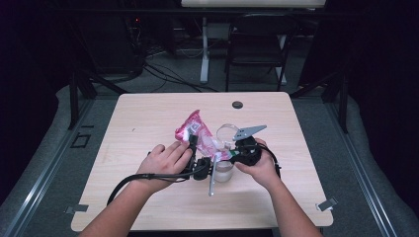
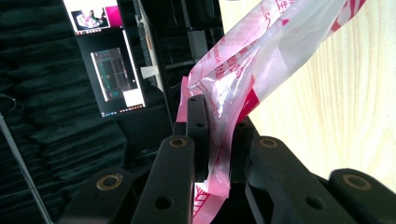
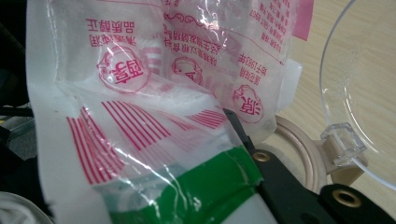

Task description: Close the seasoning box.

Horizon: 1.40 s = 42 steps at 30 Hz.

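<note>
Both my tongs hold the pink bag; it looks not yet opened.

From above, the bag [image 1: 197, 132] is lifted over the table [image 1: 148, 113], between my left tongs [image 1: 193, 143] and right tongs [image 1: 232, 153], with a glass jar [image 1: 224, 171] just below it. In the left gripper view, my jaws are clamped on a thin clear-and-pink edge of the bag [image 2: 243, 70]. In the right gripper view, my jaws are closed on the crinkled bag [image 3: 154, 116], which has red print and a green band; I judge that tearing and pouring are left.

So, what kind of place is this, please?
Probably a lab or recording studio, not a home: dark curtains ring the wooden table, cables cross the floor, and a lit monitor stands nearby.
</note>
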Each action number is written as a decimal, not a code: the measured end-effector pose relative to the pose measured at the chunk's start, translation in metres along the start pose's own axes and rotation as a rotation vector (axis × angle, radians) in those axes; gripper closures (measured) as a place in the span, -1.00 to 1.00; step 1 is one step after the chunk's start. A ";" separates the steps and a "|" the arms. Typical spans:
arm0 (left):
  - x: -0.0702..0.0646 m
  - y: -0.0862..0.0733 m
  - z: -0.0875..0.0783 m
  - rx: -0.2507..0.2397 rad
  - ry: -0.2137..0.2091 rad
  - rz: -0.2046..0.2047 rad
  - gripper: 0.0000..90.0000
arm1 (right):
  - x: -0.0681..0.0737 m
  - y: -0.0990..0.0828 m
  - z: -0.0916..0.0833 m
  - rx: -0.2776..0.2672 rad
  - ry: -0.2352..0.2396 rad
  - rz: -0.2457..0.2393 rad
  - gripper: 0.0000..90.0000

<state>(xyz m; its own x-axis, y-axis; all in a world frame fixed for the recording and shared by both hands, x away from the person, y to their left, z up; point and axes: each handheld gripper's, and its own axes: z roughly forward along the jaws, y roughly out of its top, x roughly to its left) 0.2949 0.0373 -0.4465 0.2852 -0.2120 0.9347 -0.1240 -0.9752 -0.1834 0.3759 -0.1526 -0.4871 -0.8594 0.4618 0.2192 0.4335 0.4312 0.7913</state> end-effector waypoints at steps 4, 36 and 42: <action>-0.001 0.002 -0.004 -0.008 0.007 0.004 0.85 | 0.000 0.000 0.000 -0.001 -0.001 -0.001 1.00; 0.002 0.002 -0.010 -0.021 0.029 -0.013 0.87 | 0.003 0.003 0.001 -0.029 -0.017 -0.002 1.00; 0.000 -0.007 -0.007 -0.014 0.003 -0.072 0.87 | 0.004 0.005 0.000 -0.024 -0.024 -0.013 1.00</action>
<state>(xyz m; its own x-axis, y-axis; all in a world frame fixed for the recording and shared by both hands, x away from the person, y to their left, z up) 0.2893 0.0446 -0.4433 0.2909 -0.1407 0.9464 -0.1165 -0.9870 -0.1110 0.3748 -0.1488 -0.4825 -0.8581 0.4751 0.1949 0.4152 0.4187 0.8076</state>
